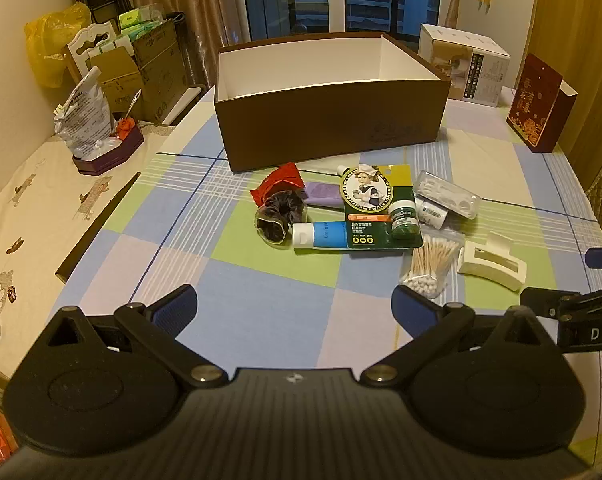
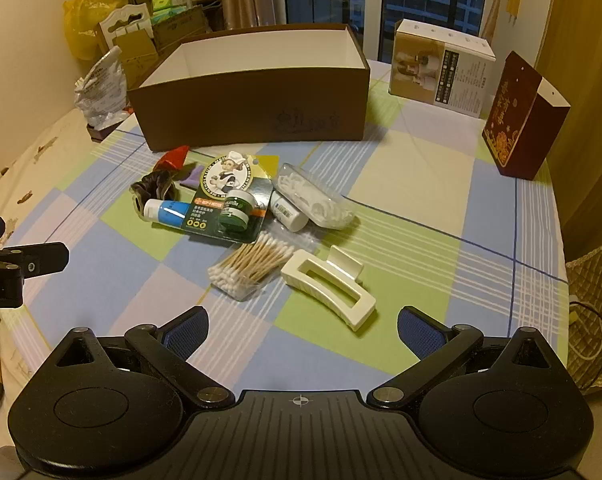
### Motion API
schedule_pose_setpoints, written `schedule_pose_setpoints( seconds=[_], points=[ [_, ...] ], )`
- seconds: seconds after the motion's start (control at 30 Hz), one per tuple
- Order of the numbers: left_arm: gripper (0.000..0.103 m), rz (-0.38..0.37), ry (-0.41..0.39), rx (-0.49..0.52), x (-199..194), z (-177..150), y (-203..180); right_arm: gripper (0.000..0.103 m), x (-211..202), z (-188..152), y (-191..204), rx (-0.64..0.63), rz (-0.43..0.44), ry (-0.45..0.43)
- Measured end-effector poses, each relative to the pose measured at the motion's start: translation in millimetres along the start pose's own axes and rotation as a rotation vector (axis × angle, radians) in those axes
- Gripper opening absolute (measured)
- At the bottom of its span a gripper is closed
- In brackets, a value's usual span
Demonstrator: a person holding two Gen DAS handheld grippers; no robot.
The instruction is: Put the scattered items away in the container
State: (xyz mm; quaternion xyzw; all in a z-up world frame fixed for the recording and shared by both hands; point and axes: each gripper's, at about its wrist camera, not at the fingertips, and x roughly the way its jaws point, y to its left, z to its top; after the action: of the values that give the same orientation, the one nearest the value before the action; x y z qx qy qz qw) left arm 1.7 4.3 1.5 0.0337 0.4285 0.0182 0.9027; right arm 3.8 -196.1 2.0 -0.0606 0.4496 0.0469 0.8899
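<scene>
An open brown box [image 1: 329,128] [image 2: 253,116] with a white inside stands at the back of the checked table. In front of it lie a dark scrunchie [image 1: 279,216] [image 2: 155,186], a red packet [image 1: 281,182], a purple item [image 1: 323,194], a blue-and-white tube [image 1: 321,236] [image 2: 167,212], a green carded jar [image 1: 381,210] [image 2: 233,200], a small white bottle [image 2: 289,212], a clear case [image 1: 449,194] [image 2: 315,198], a bag of cotton swabs [image 1: 431,266] [image 2: 251,266] and a white hair claw [image 1: 491,264] [image 2: 329,284]. My left gripper [image 1: 295,308] is open, short of the pile. My right gripper [image 2: 303,330] is open just before the hair claw.
A white carton [image 1: 467,66] [image 2: 441,66] and a dark red gift box [image 1: 537,104] [image 2: 521,120] stand at the back right. Bags and cardboard boxes [image 1: 141,68] crowd the left, by a side surface with a patterned cloth [image 1: 41,200]. The table's right edge drops off.
</scene>
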Motion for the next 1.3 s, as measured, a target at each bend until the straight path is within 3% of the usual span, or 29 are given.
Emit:
schedule_pose_setpoints(
  seconds=[1.3],
  points=[
    [0.102,0.007,0.013,0.002,20.0,4.5,-0.8,0.103,4.4,8.5,-13.8,0.016,0.011,-0.026]
  ],
)
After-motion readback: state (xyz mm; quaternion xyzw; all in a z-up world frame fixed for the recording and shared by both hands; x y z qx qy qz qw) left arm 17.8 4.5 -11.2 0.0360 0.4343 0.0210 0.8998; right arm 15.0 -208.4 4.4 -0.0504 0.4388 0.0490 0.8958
